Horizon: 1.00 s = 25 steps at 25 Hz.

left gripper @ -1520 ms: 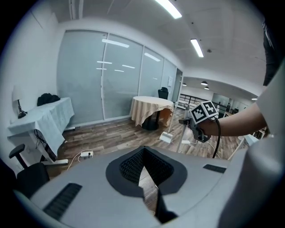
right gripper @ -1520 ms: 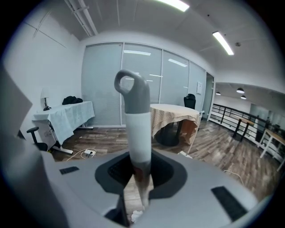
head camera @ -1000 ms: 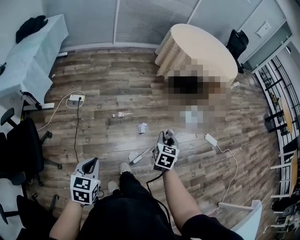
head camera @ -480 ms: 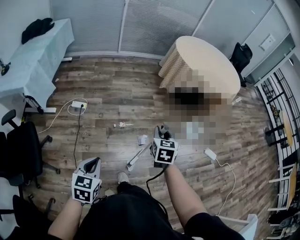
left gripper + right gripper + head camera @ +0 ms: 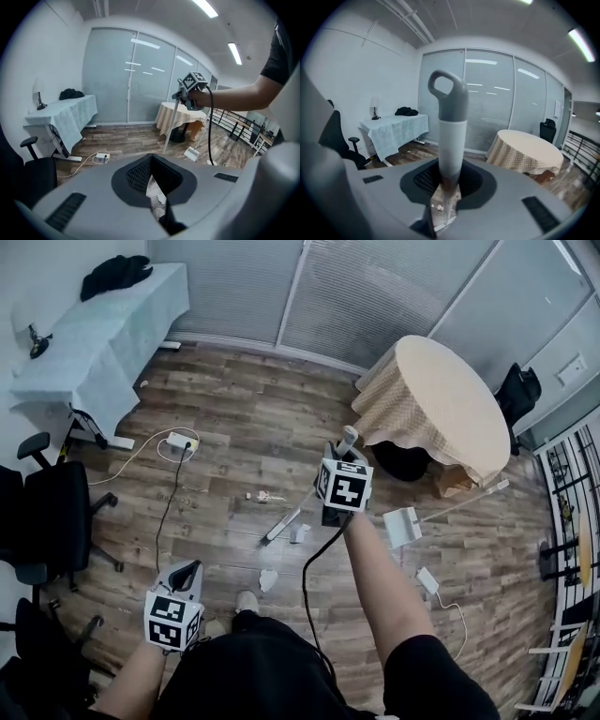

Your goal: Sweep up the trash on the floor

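head view: the right gripper (image 5: 336,457) is clamped on the broom (image 5: 291,519), whose lower end sits on the floor (image 5: 234,418) just beside a paper scrap (image 5: 300,533). a crumpled wad (image 5: 268,580) and another bit (image 5: 265,496) lie loose, and the dustpan (image 5: 402,526) is well apart, so the sweeping looks barely begun.

left gripper view: the left gripper (image 5: 157,197) has its jaws a crack apart, with nothing between them.

right gripper view: the jaws pinch the broom's shaft.

since a second ago the right arm has reached forward, carrying the broom out.
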Tool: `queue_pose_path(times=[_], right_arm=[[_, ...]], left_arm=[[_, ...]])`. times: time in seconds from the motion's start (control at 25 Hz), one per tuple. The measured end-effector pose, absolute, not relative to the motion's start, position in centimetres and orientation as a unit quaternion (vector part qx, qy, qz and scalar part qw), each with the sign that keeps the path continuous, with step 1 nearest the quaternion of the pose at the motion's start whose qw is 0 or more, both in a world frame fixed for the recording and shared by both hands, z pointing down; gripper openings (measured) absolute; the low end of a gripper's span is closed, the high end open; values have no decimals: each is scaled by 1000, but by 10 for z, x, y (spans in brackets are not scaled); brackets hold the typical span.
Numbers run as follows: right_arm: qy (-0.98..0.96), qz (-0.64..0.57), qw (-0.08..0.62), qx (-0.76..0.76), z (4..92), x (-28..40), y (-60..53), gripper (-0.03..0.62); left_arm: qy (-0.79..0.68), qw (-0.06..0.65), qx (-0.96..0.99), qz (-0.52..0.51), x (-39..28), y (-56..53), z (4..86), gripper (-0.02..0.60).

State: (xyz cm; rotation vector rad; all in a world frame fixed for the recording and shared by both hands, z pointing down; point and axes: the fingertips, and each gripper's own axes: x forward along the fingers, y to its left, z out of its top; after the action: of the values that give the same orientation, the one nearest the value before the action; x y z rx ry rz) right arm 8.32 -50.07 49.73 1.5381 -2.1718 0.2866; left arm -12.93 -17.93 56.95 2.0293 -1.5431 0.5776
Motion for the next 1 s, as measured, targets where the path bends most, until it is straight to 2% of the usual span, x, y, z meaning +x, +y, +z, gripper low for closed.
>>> queue_pose_path(times=[0.2,0.48,0.64,0.84,1.0], right_arm=[[-772,119,218,585,503,70,-571,86],[-743,131,159,637,501,62,-657,87],[-723,165,146,654,536,66,-677,87],[-710,211,184,646,601,66,-656,87],[-750,152,263,588,631,42,-615,87]], left_arm=[[-596,291,722,196,-144,-185,573,-6],[-647,299,672,200,-178,-193,573,-6],[-673,307,646,189,-196,-206,566,-6],[-677,292,647,193,-202,-233,560,-6],[-669,292,657,192,-199,-250,564,-6]])
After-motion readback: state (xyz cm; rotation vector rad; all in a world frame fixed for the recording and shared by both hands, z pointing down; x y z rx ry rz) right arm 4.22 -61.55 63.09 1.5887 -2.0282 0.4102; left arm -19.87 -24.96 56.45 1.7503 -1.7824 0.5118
